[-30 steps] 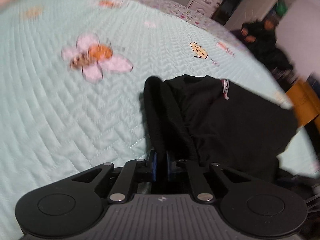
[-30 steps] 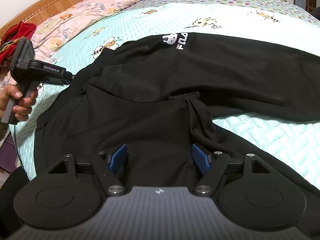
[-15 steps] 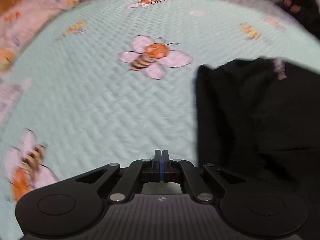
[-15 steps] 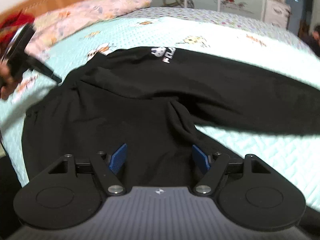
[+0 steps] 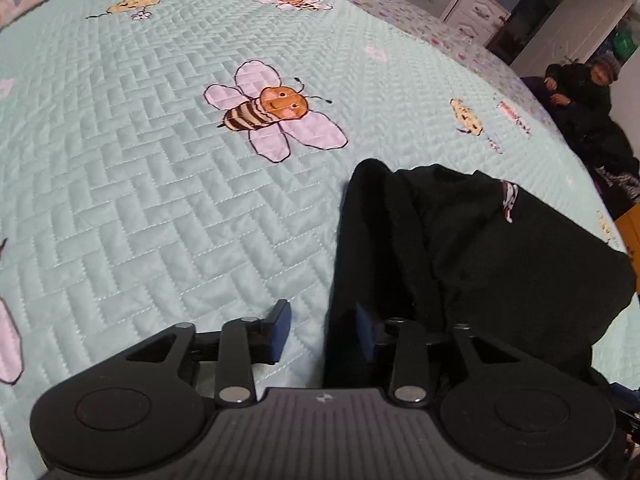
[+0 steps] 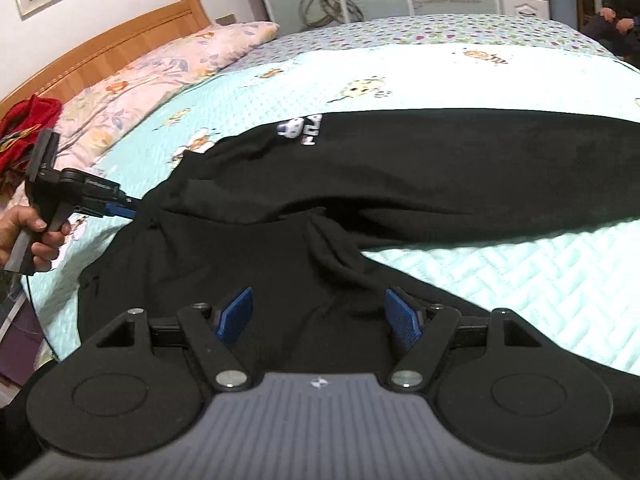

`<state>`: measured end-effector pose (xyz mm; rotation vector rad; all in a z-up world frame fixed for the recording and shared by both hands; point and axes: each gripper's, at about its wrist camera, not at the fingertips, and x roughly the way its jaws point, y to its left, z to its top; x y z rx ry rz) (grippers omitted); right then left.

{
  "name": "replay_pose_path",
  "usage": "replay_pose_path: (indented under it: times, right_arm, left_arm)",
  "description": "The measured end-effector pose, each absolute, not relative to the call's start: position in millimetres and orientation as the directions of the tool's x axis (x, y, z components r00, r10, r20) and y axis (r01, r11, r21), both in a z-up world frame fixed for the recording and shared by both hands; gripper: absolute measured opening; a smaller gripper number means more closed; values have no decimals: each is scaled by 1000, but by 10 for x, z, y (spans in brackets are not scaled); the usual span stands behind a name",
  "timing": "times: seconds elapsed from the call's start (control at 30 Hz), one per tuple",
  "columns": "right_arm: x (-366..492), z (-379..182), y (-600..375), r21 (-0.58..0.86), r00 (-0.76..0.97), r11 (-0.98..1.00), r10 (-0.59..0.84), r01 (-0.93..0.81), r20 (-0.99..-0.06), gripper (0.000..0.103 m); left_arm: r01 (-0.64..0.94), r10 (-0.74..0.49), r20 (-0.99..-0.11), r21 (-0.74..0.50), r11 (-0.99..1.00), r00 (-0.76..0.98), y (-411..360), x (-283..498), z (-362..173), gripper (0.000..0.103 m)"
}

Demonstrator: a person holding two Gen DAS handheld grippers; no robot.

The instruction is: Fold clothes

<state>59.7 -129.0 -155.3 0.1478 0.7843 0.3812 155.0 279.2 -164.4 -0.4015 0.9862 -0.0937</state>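
While the mint quilted bedspread (image 5: 160, 208) covers the whole bed, black trousers (image 6: 400, 184) lie spread across it. At their edge, the left gripper (image 5: 322, 330) is opening, cloth edge between its pads unpinched. Above the trousers, the right gripper (image 6: 320, 318) hangs wide apart, holding nothing.

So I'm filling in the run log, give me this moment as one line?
left gripper: opening at waistband edge, unpinched | right gripper: open over black trousers | bedspread: trousers unfolded
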Motion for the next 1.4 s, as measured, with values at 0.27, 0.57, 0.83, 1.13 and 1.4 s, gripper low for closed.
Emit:
replay_pose_path:
  times: [0.27,0.57,0.83,1.13,1.4]
  right_arm:
    - [644,-1647,-1304,284,626,927,374,-244,-684,75]
    - [659,-1714,-1223,281,604,926,377,-251,-702,75]
    - [648,-1722,-1221,273,592,929,370,-250,-716,75]
    - [652,-1738,-1192,275,585,929,371,-249,-722,75]
    - [622,-1667,-1118,223,602,938,341,-264,-722,75]
  left_arm:
    - [-19,-397,-729,-489,872,558,2870,1569,-1755,66]
    - [51,-456,-710,-512,858,536,2823,1563,-1821,31]
    - [3,-544,-634,-649,760,550,3073,1573,-1985,29]
    - [60,-550,-654,-615,787,519,2972,1673,-1955,17]
    - [82,-240,-765,-240,967,598,2467,1482,-1600,6]
